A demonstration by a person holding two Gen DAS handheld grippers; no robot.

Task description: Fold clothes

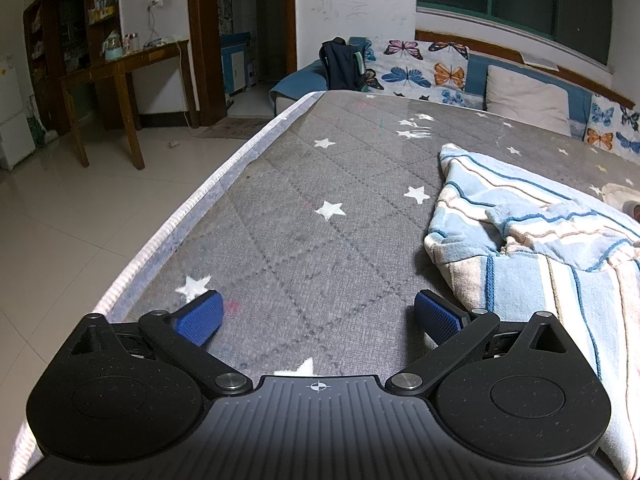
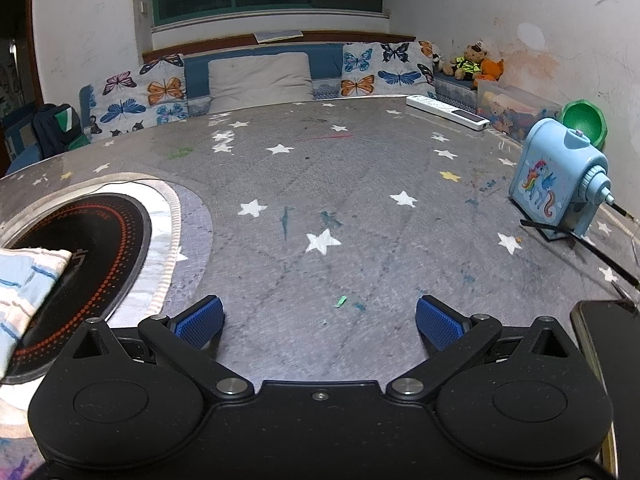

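A light blue striped garment (image 1: 536, 232) lies crumpled on the right side of the grey star-patterned table cover (image 1: 312, 208). My left gripper (image 1: 320, 316) is open just to the garment's left, with bare cover between its blue pads (image 1: 202, 316). In the right wrist view, only a corner of the striped garment (image 2: 28, 280) shows at the far left, lying over a black round cooktop (image 2: 92, 256). My right gripper (image 2: 320, 316) is open over the bare grey cover (image 2: 320, 184), to the right of that garment corner, holding nothing.
The table's left edge (image 1: 192, 220) drops to a tiled floor. A blue unicorn pencil sharpener (image 2: 560, 184), a white remote (image 2: 448, 112) and a dark phone (image 2: 608, 352) lie on the right side. Butterfly cushions (image 2: 160, 88) and a pillow (image 2: 260, 76) line the far bench.
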